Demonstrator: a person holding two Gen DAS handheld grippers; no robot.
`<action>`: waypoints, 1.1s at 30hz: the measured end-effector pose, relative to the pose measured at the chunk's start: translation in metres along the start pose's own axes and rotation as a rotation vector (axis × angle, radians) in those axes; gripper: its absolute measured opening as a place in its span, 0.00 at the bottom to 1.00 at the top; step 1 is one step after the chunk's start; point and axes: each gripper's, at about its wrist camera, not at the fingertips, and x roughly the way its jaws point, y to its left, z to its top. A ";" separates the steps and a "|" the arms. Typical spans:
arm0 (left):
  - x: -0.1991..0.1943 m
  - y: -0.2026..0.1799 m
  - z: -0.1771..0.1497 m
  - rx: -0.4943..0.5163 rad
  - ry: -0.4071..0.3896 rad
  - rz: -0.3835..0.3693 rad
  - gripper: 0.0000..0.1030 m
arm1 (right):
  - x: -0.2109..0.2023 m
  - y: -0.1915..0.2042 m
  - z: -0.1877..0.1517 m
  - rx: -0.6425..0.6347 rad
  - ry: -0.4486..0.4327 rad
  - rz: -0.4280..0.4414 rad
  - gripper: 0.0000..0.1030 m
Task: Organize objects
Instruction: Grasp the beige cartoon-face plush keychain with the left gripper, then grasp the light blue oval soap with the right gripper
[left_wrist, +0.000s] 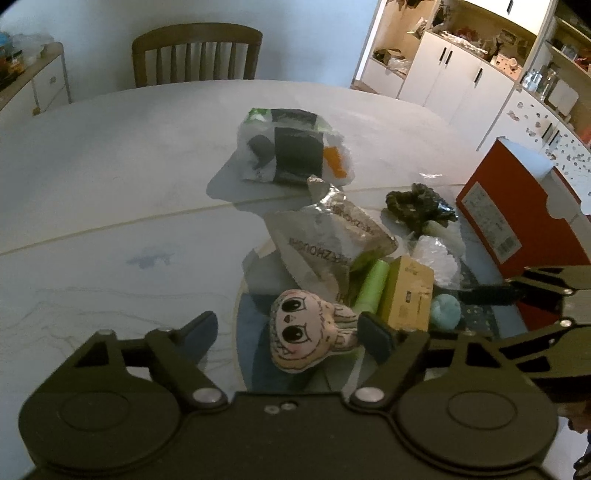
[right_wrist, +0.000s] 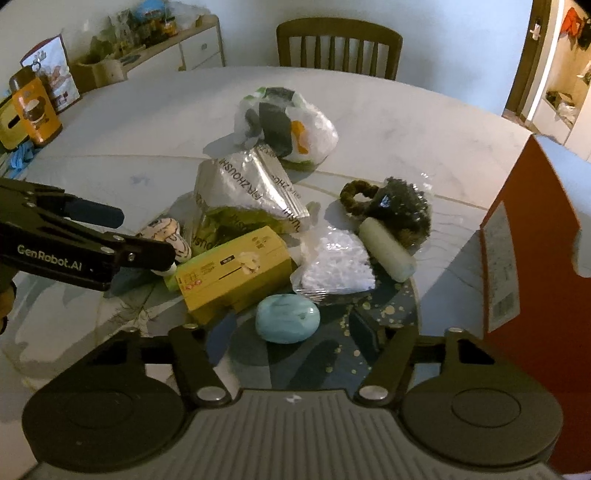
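A pile of objects lies on the white table. My left gripper is open, its fingers either side of a pale plush doll, not closed on it. Behind the doll lie a silver foil bag, a green roll and a yellow box. My right gripper is open with a light blue oval soap between its fingers. The yellow box, foil bag, a crinkled clear packet, a pale cylinder and a dark scrubber lie beyond.
An orange-red cardboard box stands open at the right. A white plastic bag of items sits further back. A wooden chair is at the far edge. Tins and boxes stand at the table's left.
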 end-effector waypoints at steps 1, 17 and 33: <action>0.000 0.000 0.000 0.000 0.000 -0.007 0.74 | 0.001 0.000 0.000 0.001 0.003 0.000 0.58; -0.005 -0.002 0.002 -0.005 0.000 -0.045 0.43 | 0.005 -0.001 0.002 0.040 0.006 0.003 0.37; -0.027 -0.010 -0.004 -0.045 -0.013 -0.011 0.31 | -0.039 -0.004 -0.007 0.093 -0.050 0.035 0.37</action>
